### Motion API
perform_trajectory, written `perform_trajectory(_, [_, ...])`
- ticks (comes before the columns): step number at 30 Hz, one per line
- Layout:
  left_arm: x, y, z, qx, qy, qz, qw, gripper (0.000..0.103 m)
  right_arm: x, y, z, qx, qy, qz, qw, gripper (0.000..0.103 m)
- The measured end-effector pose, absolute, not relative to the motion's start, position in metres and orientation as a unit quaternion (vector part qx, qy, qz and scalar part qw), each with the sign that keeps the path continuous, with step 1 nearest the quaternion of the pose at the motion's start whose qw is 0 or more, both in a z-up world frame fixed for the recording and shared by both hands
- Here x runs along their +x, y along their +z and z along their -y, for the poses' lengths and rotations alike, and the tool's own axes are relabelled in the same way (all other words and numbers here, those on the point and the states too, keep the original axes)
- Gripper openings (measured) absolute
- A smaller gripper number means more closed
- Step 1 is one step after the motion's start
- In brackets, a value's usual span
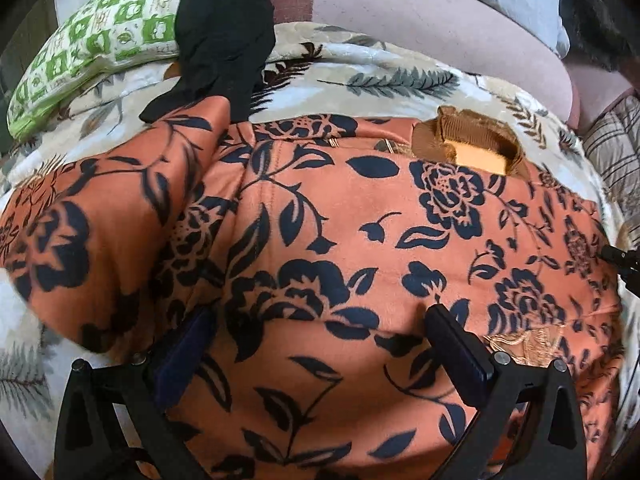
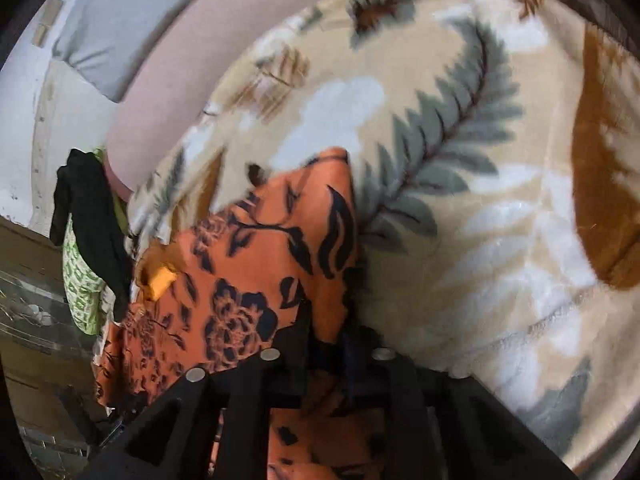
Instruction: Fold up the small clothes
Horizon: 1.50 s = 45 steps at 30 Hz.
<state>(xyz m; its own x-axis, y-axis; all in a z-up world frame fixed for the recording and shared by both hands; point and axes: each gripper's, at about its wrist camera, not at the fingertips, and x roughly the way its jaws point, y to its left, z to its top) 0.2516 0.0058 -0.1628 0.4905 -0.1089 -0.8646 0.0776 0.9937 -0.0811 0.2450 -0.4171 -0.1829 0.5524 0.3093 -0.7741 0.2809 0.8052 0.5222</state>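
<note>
An orange garment with dark blue flowers (image 1: pixel 340 240) lies spread on a leaf-patterned blanket (image 1: pixel 380 68), its brown ribbed collar (image 1: pixel 468 144) at the far side. My left gripper (image 1: pixel 320 332) hovers over its lower middle with the jaws wide apart and nothing pinched between them. The left sleeve (image 1: pixel 80 260) lies doubled over and blurred beside the left finger. In the right wrist view my right gripper (image 2: pixel 326 336) has its fingers nearly together, pinching an edge of the orange garment (image 2: pixel 260 260), which rises in a peak ahead of the fingers.
A black garment (image 1: pixel 224 32) drapes over a green-and-white checked pillow (image 1: pixel 100 48) at the far left. A pink cushion (image 1: pixel 420 12) lies behind the blanket. A striped cloth (image 1: pixel 616 152) sits at the right edge. Bare blanket (image 2: pixel 480 200) spreads to the right of the garment.
</note>
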Motion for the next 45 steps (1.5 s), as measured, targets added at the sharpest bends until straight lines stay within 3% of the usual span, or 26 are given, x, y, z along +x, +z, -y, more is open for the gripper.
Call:
perform_trajectory(5, [0.253,-0.168,-0.016,-0.034,-0.044,-0.517,0.854,0.103,0.212,-0.147,0.39,0.322,0.091,-0.418,0.845,0.023])
perform_trajectory(7, [0.251,-0.168,-0.016,-0.033,-0.048,-0.524,0.85,0.103,0.217,-0.182,0.378,0.321,0.11,-0.475,0.812,0.03])
perform_trajectory(8, [0.246,-0.16,-0.019,-0.043,-0.056,-0.525,0.848,0.103,0.217,-0.208,0.384,0.343,0.078,-0.506,0.787,0.02])
perform_trajectory(9, [0.24,-0.15,-0.026,-0.063,-0.07,-0.518,0.85,0.103,0.21,-0.208,0.393,0.375,0.072,-0.484,0.787,0.017])
perform_trajectory(13, [0.202,-0.104,-0.077,-0.14,-0.084,-0.449,0.878,0.103,0.176,-0.159,0.379,0.309,0.029,-0.441,0.842,0.026])
perform_trajectory(15, [0.188,-0.101,-0.108,-0.188,-0.071,-0.432,0.879,0.103,0.161,-0.146,0.362,0.291,0.064,-0.424,0.855,0.053])
perform_trajectory(16, [0.182,-0.107,-0.126,-0.218,-0.06,-0.43,0.874,0.103,0.157,-0.146,0.353,0.273,0.07,-0.426,0.86,0.087])
perform_trajectory(17, [0.179,-0.12,-0.146,-0.258,-0.046,-0.437,0.86,0.103,0.152,-0.154,0.344,0.245,0.058,-0.433,0.866,0.095])
perform_trajectory(19, [0.176,-0.167,-0.184,-0.357,-0.022,-0.482,0.8,0.103,0.151,-0.18,0.34,0.22,0.03,-0.479,0.849,0.096])
perform_trajectory(21, [0.16,-0.172,-0.204,-0.418,-0.064,-0.426,0.8,0.103,0.144,-0.187,0.332,0.201,0.029,-0.468,0.86,0.096])
perform_trajectory(26, [0.168,-0.158,-0.193,-0.368,-0.086,-0.474,0.795,0.103,0.137,-0.189,0.337,0.226,0.033,-0.468,0.854,0.097])
perform_trajectory(30, [0.168,-0.117,-0.231,-0.358,-0.035,-0.387,0.849,0.103,0.145,-0.185,0.342,0.238,0.041,-0.465,0.852,0.097])
perform_trajectory(34, [0.195,-0.125,-0.314,-0.457,0.041,-0.335,0.823,0.103,0.143,-0.183,0.339,0.218,0.039,-0.469,0.855,0.097])
perform_trajectory(39, [0.226,-0.158,-0.368,-0.528,0.088,-0.326,0.779,0.102,0.146,-0.185,0.332,0.208,0.033,-0.468,0.858,0.1])
perform_trajectory(42, [0.232,-0.161,-0.37,-0.525,0.091,-0.313,0.786,0.084,0.146,-0.186,0.33,0.198,0.031,-0.467,0.861,0.1])
perform_trajectory(44, [0.239,-0.165,-0.371,-0.509,0.099,-0.336,0.786,0.033,0.146,-0.186,0.328,0.197,0.03,-0.466,0.862,0.102])
perform_trajectory(45, [0.24,-0.17,-0.378,-0.509,0.11,-0.347,0.78,0.027,0.147,-0.187,0.328,0.195,0.029,-0.466,0.862,0.103])
